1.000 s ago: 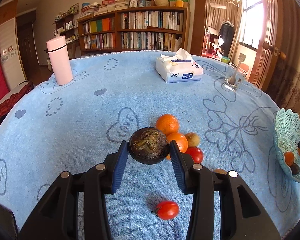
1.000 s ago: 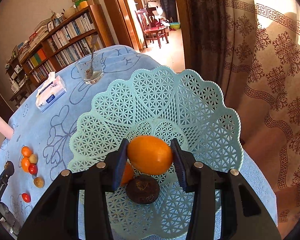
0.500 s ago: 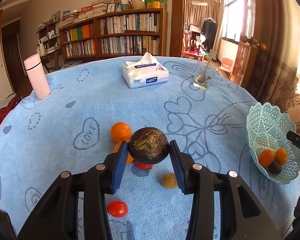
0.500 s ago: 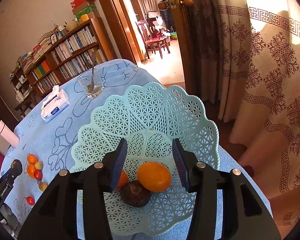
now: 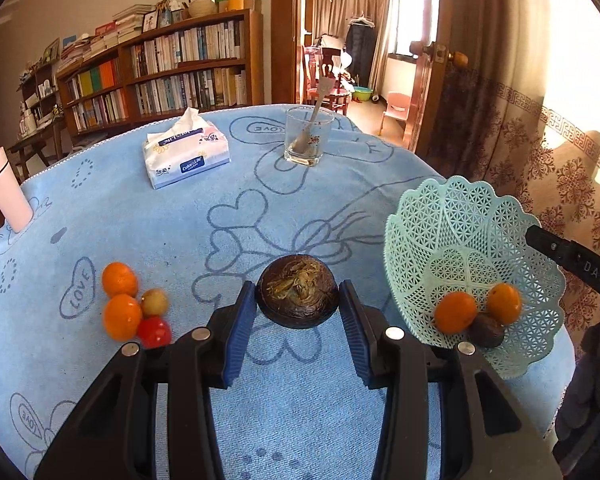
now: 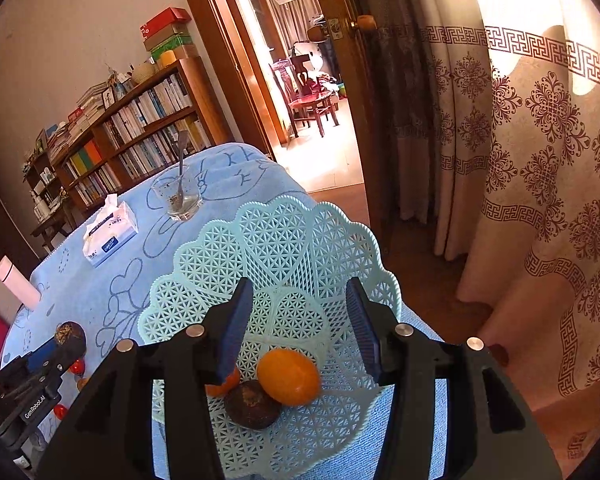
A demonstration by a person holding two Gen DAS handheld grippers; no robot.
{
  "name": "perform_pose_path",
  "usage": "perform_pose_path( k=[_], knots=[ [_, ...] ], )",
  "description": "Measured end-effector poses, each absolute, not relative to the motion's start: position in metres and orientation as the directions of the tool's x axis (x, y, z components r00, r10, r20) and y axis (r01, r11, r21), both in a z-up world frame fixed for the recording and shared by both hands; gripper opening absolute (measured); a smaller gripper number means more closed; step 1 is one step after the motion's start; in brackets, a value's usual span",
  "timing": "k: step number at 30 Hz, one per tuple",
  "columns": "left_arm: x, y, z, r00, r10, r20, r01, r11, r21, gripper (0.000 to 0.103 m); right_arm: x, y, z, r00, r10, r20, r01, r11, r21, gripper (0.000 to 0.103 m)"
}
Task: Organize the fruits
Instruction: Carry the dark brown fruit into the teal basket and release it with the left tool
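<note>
Swung rightward since half a second ago: left gripper (image 5: 298, 320), clamped on dark brown round fruit (image 5: 297, 290); pale green lattice plastic basket (image 5: 452, 216) lies right, near. Right gripper (image 6: 296, 336) gapes empty above basket.

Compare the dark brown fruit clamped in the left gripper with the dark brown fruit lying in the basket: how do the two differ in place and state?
The held dark fruit is clamped between the left gripper fingers above the tablecloth; the basket dark fruit lies free in the mint basket. The held one touches no other fruit; the basket one sits against two oranges. The open right gripper grips neither. Both are round, dark brown and rough-skinned.
</note>
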State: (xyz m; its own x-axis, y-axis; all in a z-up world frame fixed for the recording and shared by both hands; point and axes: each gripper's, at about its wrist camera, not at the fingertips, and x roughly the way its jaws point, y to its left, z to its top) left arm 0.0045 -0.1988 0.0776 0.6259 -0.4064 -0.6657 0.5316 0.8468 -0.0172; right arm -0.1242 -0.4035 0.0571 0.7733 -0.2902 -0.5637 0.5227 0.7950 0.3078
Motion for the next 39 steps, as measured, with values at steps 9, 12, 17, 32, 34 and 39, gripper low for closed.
perform_pose_path(
  k=[9, 12, 17, 32, 34, 39],
  knots=[
    [-0.006, -0.249, 0.072, 0.567, -0.472, -0.675, 0.631, 0.775, -0.011, 0.043, -0.13, -0.41, 0.057, 0.773, -0.296, -0.56, 0.529, 0.789, 0.313, 0.05],
    [-0.005, -0.26, 0.07, 0.549, -0.484, -0.681, 0.647, 0.763, -0.02, 0.043, -0.132, -0.413, 0.058, 0.776, -0.297, -0.557, 0.53, 0.785, 0.32, 0.05],
    [-0.006, -0.267, 0.073, 0.552, -0.5, -0.667, 0.655, 0.756, -0.024, 0.056, -0.133, -0.413, 0.058, 0.776, -0.297, -0.556, 0.53, 0.784, 0.322, 0.05],
    [0.006, -0.225, 0.077, 0.609, -0.448, -0.655, 0.57, 0.821, -0.032, 0.075, -0.131, -0.396, 0.062, 0.788, -0.274, -0.551, 0.501, 0.805, 0.317, 0.052],
    [0.008, -0.218, 0.078, 0.617, -0.437, -0.655, 0.555, 0.831, -0.033, 0.075, -0.131, -0.392, 0.062, 0.792, -0.272, -0.546, 0.496, 0.809, 0.315, 0.061],
    [0.016, -0.199, 0.081, 0.64, -0.406, -0.652, 0.511, 0.859, -0.034, 0.075, -0.129, -0.382, 0.062, 0.799, -0.257, -0.544, 0.475, 0.825, 0.308, 0.061]
  ],
)
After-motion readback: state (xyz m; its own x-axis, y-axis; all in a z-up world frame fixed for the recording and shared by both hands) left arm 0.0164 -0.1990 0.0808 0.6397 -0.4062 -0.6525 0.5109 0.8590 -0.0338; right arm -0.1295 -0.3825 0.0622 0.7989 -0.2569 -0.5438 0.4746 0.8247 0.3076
